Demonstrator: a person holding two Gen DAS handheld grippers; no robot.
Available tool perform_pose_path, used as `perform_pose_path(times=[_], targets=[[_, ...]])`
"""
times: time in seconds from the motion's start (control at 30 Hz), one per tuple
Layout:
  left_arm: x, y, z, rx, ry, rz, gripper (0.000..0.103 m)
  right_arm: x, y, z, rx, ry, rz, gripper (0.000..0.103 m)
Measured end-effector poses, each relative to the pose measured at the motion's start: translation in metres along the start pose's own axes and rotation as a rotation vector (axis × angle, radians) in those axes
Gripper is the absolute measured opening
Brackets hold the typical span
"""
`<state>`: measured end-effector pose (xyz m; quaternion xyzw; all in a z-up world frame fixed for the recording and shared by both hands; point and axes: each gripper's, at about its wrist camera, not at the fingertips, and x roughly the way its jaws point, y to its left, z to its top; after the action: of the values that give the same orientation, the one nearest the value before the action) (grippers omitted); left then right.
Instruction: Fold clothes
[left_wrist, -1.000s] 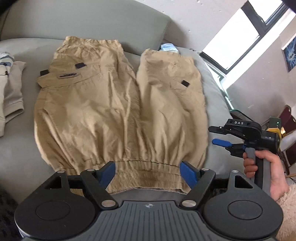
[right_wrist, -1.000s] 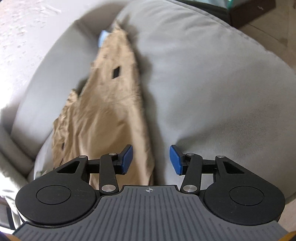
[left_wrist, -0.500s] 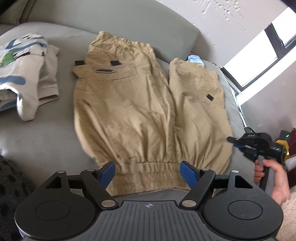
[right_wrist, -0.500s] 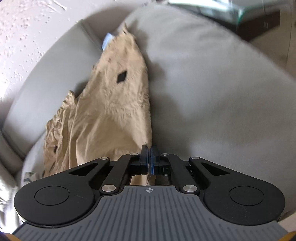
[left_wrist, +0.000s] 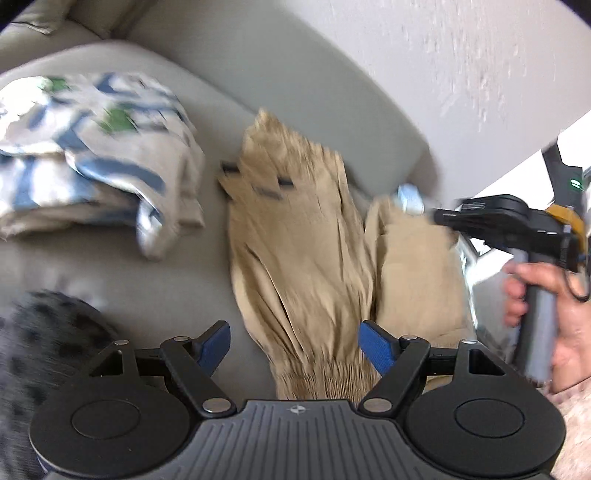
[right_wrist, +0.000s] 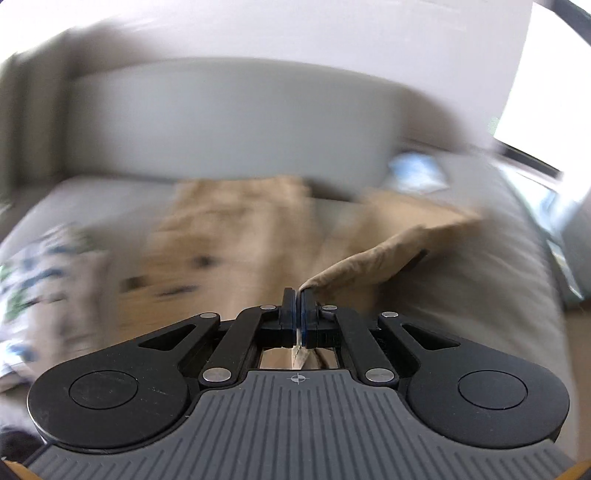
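Tan trousers (left_wrist: 303, 266) lie spread on the grey sofa (left_wrist: 147, 280), waistband towards me. Over the waistband hovers my left gripper (left_wrist: 293, 336), open, its blue pads apart on either side of the gathered cloth and not pressing it. My right gripper (right_wrist: 298, 295) is shut on the outer edge of the right trouser leg (right_wrist: 369, 266), which rises off the cushion in a taut fold. In the left wrist view the right gripper (left_wrist: 443, 216) sits above that leg, held by a person's hand (left_wrist: 535, 295). Both views are blurred by motion.
A folded white garment with blue and green print (left_wrist: 92, 162) lies on the sofa left of the trousers. A small blue-and-white packet (left_wrist: 410, 195) rests by the backrest. A dark spotted fabric (left_wrist: 33, 332) is at the lower left. A bright window is at the right.
My right gripper has shut on the edge of the right trouser leg, lifted it and swung towards the left. My left gripper has shifted left along the waistband and stays open.
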<state>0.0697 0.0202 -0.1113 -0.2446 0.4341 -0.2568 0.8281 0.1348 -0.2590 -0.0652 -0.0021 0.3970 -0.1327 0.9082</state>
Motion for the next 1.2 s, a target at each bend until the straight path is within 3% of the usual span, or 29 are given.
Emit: perform_pose_path(times=[0.13, 0.2, 0.23, 0.3, 0.37, 0.53, 0.63, 0.7, 0.77, 0.8, 0.87, 1.0, 1.13, 1.2], targets=[[-0.031, 0.018, 0.011, -0.024, -0.076, 0.043, 0.075, 0.017, 0.101, -0.002, -0.18, 0.072, 0.147, 0.003], [-0.039, 0.026, 0.011, -0.034, -0.087, 0.082, 0.075, 0.04, 0.135, -0.016, -0.232, 0.189, 0.224, 0.015], [-0.04, 0.03, 0.01, -0.042, -0.084, 0.097, 0.075, 0.051, 0.15, -0.022, -0.255, 0.244, 0.259, 0.025], [-0.042, 0.035, 0.005, -0.058, -0.074, 0.103, 0.075, 0.053, 0.151, -0.029, -0.229, 0.262, 0.273, 0.033], [-0.038, 0.036, 0.003, -0.066, -0.055, 0.103, 0.075, 0.036, 0.127, -0.025, -0.172, 0.233, 0.302, 0.043], [-0.017, 0.017, 0.002, -0.061, 0.021, 0.009, 0.075, -0.023, 0.036, -0.017, 0.028, 0.172, 0.375, 0.044], [-0.003, -0.003, 0.002, -0.048, 0.076, -0.073, 0.075, -0.06, -0.027, -0.03, 0.134, 0.086, 0.358, 0.044], [0.007, -0.018, 0.003, -0.019, 0.107, -0.095, 0.075, -0.084, -0.061, -0.045, 0.19, 0.037, 0.338, 0.04], [0.021, -0.035, 0.001, 0.009, 0.126, -0.104, 0.075, -0.097, -0.088, -0.061, 0.24, 0.021, 0.329, 0.009], [0.031, -0.042, 0.0, 0.028, 0.132, -0.098, 0.075, -0.099, -0.099, -0.069, 0.264, 0.024, 0.328, 0.008], [0.06, -0.053, -0.003, 0.083, 0.15, -0.059, 0.07, -0.082, -0.111, -0.082, 0.299, 0.073, 0.321, 0.008], [0.12, -0.05, -0.011, 0.146, 0.227, 0.06, 0.041, -0.035, -0.117, -0.103, 0.345, 0.132, 0.275, 0.011], [0.134, -0.051, -0.022, 0.256, 0.276, 0.13, 0.036, 0.0, -0.14, -0.113, 0.52, 0.148, 0.299, 0.022], [0.132, -0.056, -0.02, 0.295, 0.295, 0.143, 0.036, 0.014, -0.159, -0.113, 0.617, 0.131, 0.317, 0.035]])
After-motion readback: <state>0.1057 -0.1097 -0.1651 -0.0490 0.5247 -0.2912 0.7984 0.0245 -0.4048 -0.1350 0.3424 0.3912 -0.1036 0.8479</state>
